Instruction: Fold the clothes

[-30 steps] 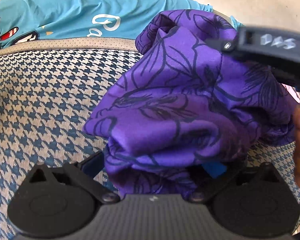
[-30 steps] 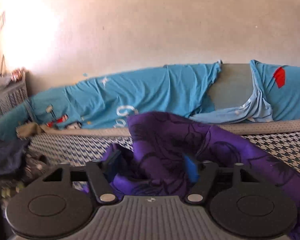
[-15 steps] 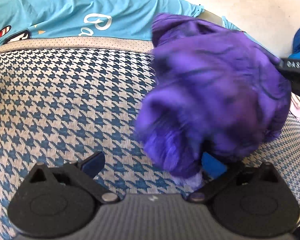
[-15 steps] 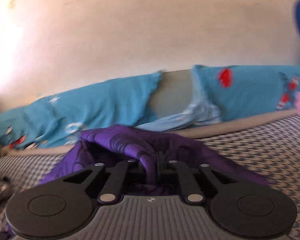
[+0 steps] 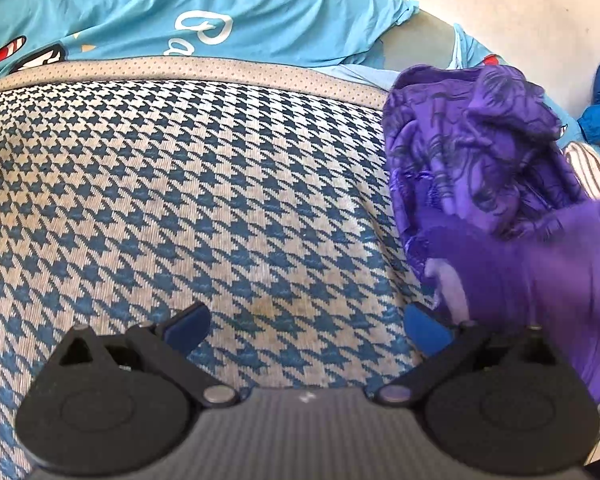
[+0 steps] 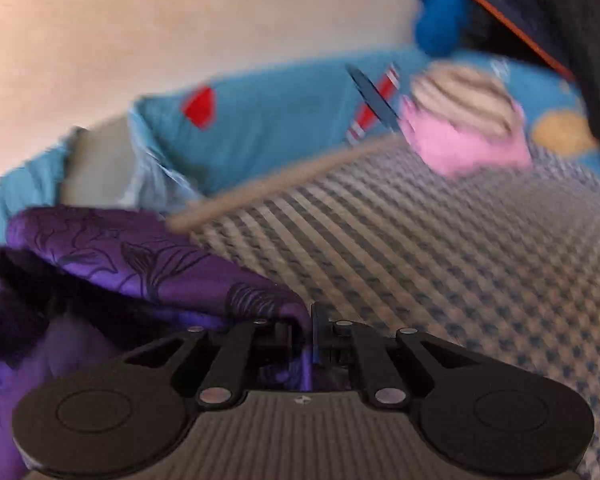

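Right gripper (image 6: 311, 330) clenched on purple floral garment (image 5: 480, 168), left gripper (image 5: 306, 326) released over houndstooth mattress (image 5: 180, 200), garment bunched at its right fingertip

- the bed surface (image 5: 204, 200) fills the left wrist view, covered in a blue and cream houndstooth weave, with a dotted beige band (image 5: 220, 70) running along its far edge
- there's a faint yellowish stain (image 5: 266, 305) on the weave near the bottom middle
- turquoise printed bedding (image 5: 188, 8) lies bunched along the far side, against the wall
- the purple floral garment (image 5: 480, 168) is crumpled at the right; whether it rests on the cover is unclear
- in the blurred right wrist view, a pink and striped bundle (image 6: 464, 124) sits at the far edge of the same cover
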The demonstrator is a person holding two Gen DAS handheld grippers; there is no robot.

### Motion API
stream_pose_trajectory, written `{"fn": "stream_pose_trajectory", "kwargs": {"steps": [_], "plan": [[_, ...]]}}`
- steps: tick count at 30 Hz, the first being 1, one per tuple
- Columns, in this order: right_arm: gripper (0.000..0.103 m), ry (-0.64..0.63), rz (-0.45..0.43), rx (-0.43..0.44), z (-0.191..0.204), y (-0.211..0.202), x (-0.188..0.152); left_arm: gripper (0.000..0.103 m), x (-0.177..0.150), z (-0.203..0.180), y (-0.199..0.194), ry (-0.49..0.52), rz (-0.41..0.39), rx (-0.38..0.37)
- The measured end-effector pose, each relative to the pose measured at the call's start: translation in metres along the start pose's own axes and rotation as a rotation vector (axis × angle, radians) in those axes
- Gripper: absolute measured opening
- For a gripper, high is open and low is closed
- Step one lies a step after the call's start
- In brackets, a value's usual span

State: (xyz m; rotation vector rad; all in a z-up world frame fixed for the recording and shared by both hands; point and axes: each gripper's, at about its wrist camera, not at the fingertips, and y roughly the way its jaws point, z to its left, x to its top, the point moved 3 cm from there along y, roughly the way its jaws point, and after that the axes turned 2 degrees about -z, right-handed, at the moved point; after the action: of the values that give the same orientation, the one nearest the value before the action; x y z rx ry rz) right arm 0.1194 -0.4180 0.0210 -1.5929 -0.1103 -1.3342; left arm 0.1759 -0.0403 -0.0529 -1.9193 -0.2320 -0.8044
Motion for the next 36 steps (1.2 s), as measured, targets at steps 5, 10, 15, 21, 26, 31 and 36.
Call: {"fn": "stream_pose_trajectory", "kwargs": {"steps": [5,10,15,21,26,31,36], "plan": [[0.042,0.01,-0.046,0.014,-0.017,-0.013,0.004,0.103,0.003,0.002,0.0,-0.002,-0.002,0.011],[0.045,-0.056,-0.091,0.043,-0.011,-0.027,0.005,0.103,0.007,0.007,0.002,-0.015,0.0,0.023],[0.059,-0.161,-0.037,0.033,-0.002,-0.027,-0.001,0.103,0.01,0.01,0.002,-0.028,0.0,0.029],[0.06,-0.174,-0.044,0.066,-0.017,-0.039,-0.003,0.103,0.011,0.011,0.0,-0.036,0.002,0.048],[0.06,-0.213,-0.127,0.117,-0.014,-0.061,-0.004,0.103,0.011,0.011,-0.001,-0.032,0.01,0.059],[0.06,-0.264,-0.224,0.201,0.001,-0.083,-0.006,0.103,0.01,0.008,-0.001,-0.014,0.012,0.069],[0.06,-0.371,-0.167,0.343,0.037,-0.085,-0.03,0.103,0.011,0.006,-0.002,-0.009,0.013,0.073]]}}
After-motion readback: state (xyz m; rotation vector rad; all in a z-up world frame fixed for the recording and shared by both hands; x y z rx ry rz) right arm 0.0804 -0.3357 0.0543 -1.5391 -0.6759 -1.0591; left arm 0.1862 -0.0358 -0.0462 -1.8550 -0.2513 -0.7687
